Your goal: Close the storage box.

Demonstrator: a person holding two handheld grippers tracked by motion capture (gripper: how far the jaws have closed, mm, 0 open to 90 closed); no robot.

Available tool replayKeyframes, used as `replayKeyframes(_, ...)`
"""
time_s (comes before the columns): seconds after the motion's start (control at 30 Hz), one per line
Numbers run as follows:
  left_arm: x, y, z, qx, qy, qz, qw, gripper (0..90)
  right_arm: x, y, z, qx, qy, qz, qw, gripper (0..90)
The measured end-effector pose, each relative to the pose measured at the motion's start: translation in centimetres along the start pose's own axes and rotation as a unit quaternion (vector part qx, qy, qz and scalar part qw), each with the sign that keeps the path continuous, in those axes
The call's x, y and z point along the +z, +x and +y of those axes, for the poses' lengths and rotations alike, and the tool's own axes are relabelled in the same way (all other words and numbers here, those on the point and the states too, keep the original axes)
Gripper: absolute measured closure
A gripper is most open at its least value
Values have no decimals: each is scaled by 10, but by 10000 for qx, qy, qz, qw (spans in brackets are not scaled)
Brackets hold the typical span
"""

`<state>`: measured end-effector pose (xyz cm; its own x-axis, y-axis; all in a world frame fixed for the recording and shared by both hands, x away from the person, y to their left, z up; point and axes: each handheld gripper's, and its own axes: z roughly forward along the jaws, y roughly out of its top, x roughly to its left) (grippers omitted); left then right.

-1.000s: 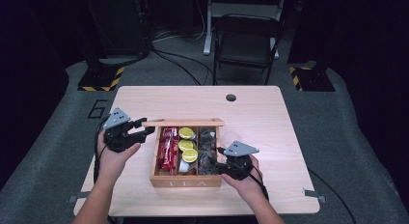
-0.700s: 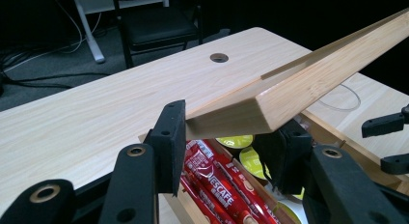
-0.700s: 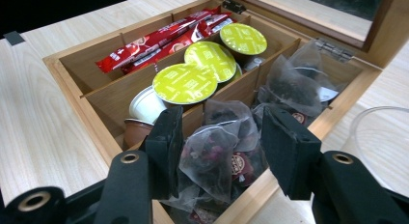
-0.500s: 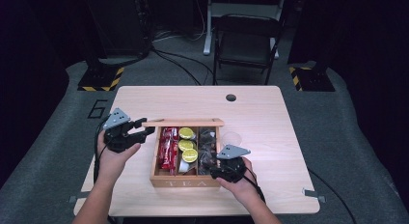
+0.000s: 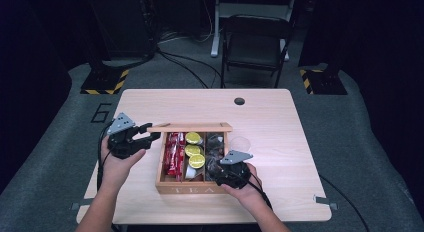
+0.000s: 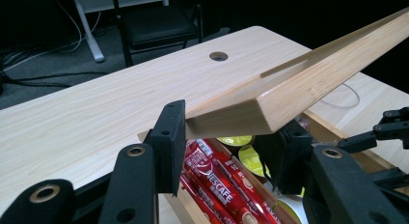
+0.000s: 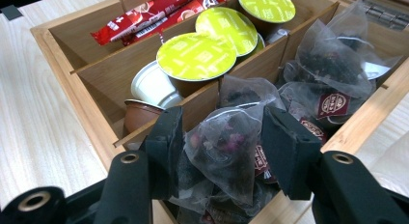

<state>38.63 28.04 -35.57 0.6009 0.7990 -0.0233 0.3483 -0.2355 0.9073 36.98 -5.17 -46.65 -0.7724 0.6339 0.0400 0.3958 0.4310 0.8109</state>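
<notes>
Since a second ago your right gripper has dipped into the wooden tea box's right compartment, jaws closing around a tea bag. Your left gripper pinches the raised lid.

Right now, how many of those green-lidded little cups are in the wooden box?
3 green-lidded cups, in a row down the box's middle compartment: far, middle, near. Others may be hidden underneath.
</notes>
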Motion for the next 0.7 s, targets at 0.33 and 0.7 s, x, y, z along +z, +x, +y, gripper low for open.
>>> replayKeyframes(0.33,0,0,0,6,22,4,10000,548,7,-1,0,-68,117,5,9999,523)
replayKeyframes(0.7,-1,-1,-1,24,40,-13,10000,548,13,3,0,-286,308,99,9991,635)
